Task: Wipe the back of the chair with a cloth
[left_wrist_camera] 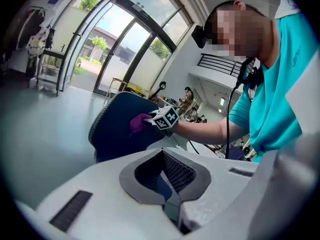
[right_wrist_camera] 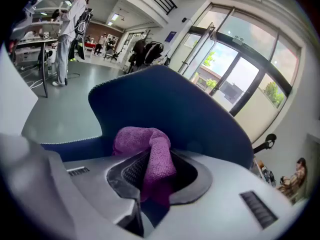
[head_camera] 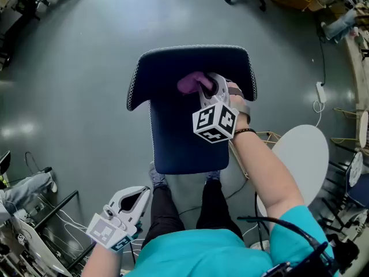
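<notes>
While the right hand-held gripper [head_camera: 203, 86] clamps it, purple cloth [head_camera: 189, 83] against chair back [head_camera: 167, 73]

- Head view: even indoor light, moderately bright. Pale, soft glare patches on the grey floor [head_camera: 75, 68], strongest toward the left edge. Shadows weak and diffuse.
- Strong wide-angle bend; straight lines curve near the borders.
- Chair [head_camera: 190, 108] reads very dark, with little fabric detail.
- Left gripper view: daylight through tall windows [left_wrist_camera: 125, 39] at the back, sky close to washed out, sheen on the floor below them. Corners fall to black.
- Left gripper [left_wrist_camera: 164, 171] sits close to the lens, its pale shell soft and slightly blurred.
- Right gripper view: windows [right_wrist_camera: 240, 69] bright at upper right, dark rounded corners. Cloth [right_wrist_camera: 150, 154] sharp enough to show its weave; the far background is small and soft.
</notes>
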A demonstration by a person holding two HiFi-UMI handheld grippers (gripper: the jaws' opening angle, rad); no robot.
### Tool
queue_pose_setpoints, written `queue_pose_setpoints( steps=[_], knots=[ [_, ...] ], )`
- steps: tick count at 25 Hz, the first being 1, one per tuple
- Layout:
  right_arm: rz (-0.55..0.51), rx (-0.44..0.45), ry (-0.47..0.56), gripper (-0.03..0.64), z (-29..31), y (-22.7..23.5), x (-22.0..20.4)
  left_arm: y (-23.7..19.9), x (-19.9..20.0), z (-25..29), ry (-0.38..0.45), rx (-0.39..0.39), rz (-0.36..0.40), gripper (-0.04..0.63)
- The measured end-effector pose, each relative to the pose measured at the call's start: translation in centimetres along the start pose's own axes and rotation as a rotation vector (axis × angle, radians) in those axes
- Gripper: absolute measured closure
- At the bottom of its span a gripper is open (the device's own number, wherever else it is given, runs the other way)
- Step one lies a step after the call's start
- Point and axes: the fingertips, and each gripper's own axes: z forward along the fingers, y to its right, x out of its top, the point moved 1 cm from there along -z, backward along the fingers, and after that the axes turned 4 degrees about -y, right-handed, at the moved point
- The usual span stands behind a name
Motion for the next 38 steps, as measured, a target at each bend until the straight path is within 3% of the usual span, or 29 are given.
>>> queue_pose_setpoints(
  steps=[8, 15, 20, 29, 34, 38],
  knots=[
    [0.087, -0.119, -0.075, 0.528, -5.0, 8.7, -11.1, 6.3, 1.6, 7.2, -0.061, -0.094, 0.072, 0.592],
    [0.110, -0.135, -0.065, 0.528, -7.0, 11.1, -13.9, 9.4, 2.1, 10.3, -0.075, -0.139, 0.102, 0.592],
    [0.130, -0.056, 0.026, 0.528, -6.9, 8.0, -9.1, 8.0, 1.3, 8.5, -0.040, -0.098, 0.061, 0.592],
    [0.011, 0.180, 0.183, 0.528, -1.9, -7.1, 7.7, 0.4, -0.4, -2.0, 0.055, 0.045, -0.016, 0.592],
    [-0.031, 0.216, 0.176, 0.528, 0.6, -12.2, 12.9, -3.6, -2.2, -8.0, 0.090, 0.105, -0.070, 0.592],
    [-0.045, 0.192, 0.156, 0.528, 1.4, -12.7, 13.6, -5.3, -3.2, -10.1, 0.101, 0.125, -0.098, 0.592]
  ],
)
